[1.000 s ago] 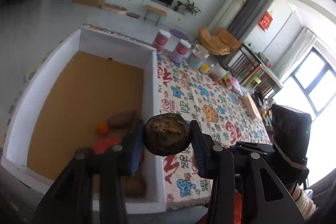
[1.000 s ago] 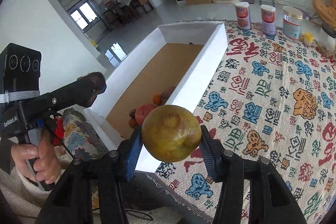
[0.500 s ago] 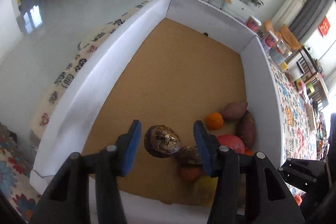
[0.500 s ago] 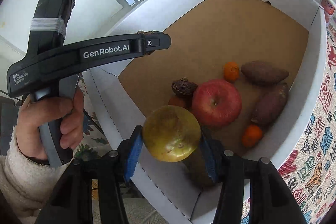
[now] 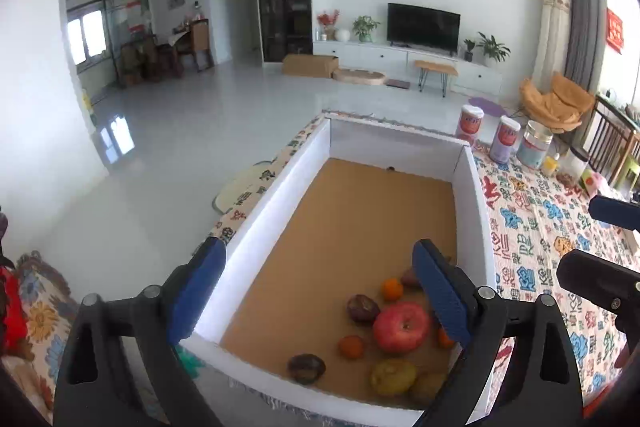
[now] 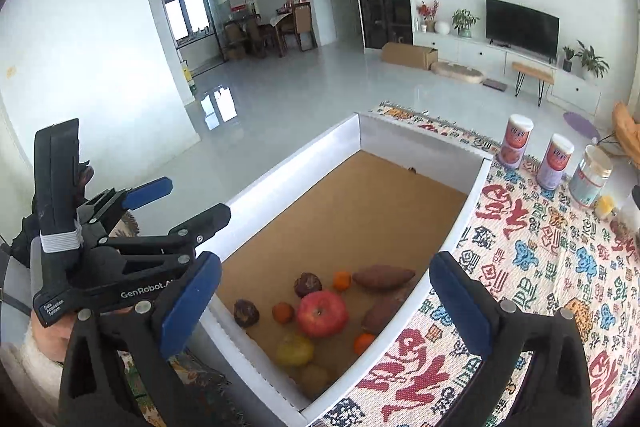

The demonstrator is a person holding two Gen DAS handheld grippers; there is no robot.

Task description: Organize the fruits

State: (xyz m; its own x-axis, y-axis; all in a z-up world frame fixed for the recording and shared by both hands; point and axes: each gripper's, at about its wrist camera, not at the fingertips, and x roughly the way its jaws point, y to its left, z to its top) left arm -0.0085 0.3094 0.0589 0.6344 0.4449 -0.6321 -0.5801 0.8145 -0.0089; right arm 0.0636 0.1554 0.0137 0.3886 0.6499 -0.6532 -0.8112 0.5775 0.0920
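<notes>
A white box [image 5: 272,203] [image 6: 288,179] with a brown floor holds the fruit at its near end. A red apple [image 5: 401,321] [image 6: 322,313] lies in the middle, with a yellow pear [image 5: 393,377] [image 6: 295,348], two dark wrinkled fruits [image 5: 306,368] [image 5: 363,308] [image 6: 246,312], small oranges [image 5: 391,288] [image 6: 342,279] and sweet potatoes [image 6: 383,277] around it. My left gripper [image 5: 320,295] is open and empty above the box. My right gripper [image 6: 326,307] is open and empty above the fruit. The left gripper also shows in the right wrist view [image 6: 176,199].
The box stands on a patterned cloth [image 5: 532,227] [image 6: 540,259]. Three canisters [image 5: 506,139] [image 6: 554,161] stand on the cloth beyond the box. A small yellow item [image 6: 605,205] sits beside them. The box's far half [image 5: 380,195] is bare floor.
Both grippers have opened and pulled up and back. The dark wrinkled fruit and the yellow pear that they held now lie in the box's near end.
</notes>
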